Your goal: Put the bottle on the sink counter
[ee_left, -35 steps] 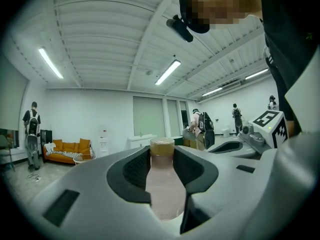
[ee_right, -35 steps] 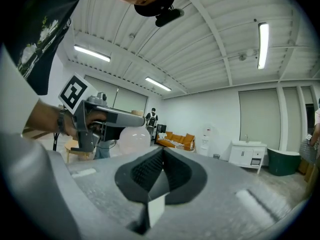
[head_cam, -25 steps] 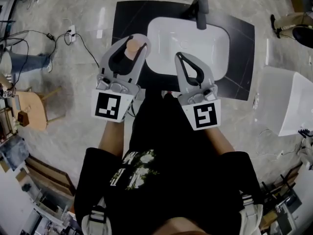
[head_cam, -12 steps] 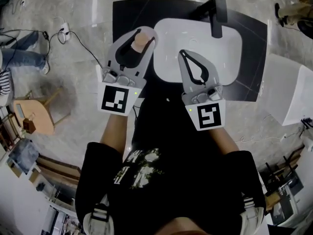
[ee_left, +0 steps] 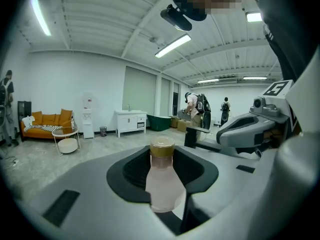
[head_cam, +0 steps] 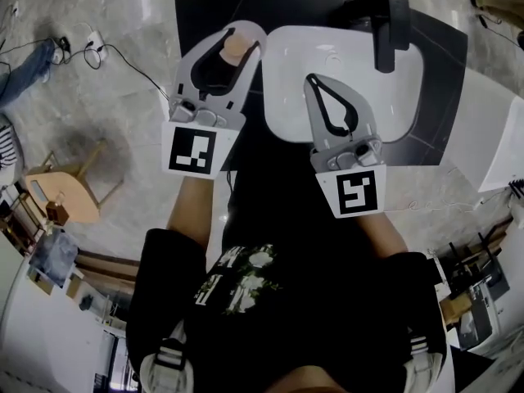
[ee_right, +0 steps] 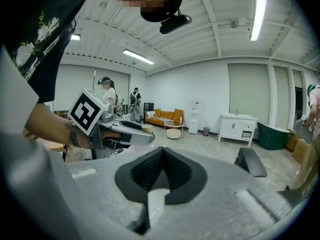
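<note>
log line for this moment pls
left gripper: shut on bottle | right gripper: shut, empty | bottle: over counter, left of sink | released: no

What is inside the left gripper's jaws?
A pale pink bottle with a tan cap, gripped by the left gripper. In the head view the jaws cover all but its top, and its underside is hidden.

Right tongs [ee_right: 161, 154], jaws pressed together, left tongs [ee_right: 144, 133] alongside, orange sofa [ee_right: 162, 117] and white cabinet [ee_right: 235, 126] behind
</note>
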A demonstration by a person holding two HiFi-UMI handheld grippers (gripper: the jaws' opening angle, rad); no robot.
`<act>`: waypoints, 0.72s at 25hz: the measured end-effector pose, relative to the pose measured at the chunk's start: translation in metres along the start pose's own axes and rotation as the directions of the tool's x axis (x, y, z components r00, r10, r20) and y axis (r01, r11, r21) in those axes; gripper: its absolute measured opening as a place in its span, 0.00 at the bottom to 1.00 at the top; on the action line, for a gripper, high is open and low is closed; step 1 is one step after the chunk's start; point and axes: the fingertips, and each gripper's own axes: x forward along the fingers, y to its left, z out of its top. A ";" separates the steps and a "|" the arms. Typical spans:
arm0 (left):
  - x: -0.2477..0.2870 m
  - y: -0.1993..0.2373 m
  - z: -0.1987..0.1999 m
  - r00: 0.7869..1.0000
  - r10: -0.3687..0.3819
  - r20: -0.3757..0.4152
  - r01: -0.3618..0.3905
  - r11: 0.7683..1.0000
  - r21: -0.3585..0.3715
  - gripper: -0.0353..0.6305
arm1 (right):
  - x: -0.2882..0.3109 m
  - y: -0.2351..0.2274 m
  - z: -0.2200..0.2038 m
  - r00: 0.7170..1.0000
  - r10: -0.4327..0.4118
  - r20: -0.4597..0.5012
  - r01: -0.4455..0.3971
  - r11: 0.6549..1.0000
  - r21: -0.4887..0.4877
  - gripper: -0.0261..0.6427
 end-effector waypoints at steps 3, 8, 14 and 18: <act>0.016 0.015 -0.013 1.000 -0.001 -0.017 0.001 1.000 -0.008 0.28 | 0.014 -0.003 -0.010 1.000 0.002 -0.025 -0.002 1.000 0.008 0.03; 0.047 0.037 -0.036 0.999 -0.004 -0.043 0.003 1.000 -0.010 0.28 | 0.036 -0.009 -0.032 0.998 0.015 -0.068 -0.013 1.000 0.024 0.03; 0.077 0.058 -0.063 0.998 -0.011 -0.067 0.011 1.000 -0.013 0.28 | 0.060 -0.013 -0.057 0.994 0.029 -0.102 -0.025 0.999 0.043 0.03; 0.092 0.072 -0.079 0.997 0.029 -0.070 -0.032 0.999 -0.040 0.28 | 0.073 -0.009 -0.067 0.994 0.039 -0.098 -0.031 0.996 0.080 0.03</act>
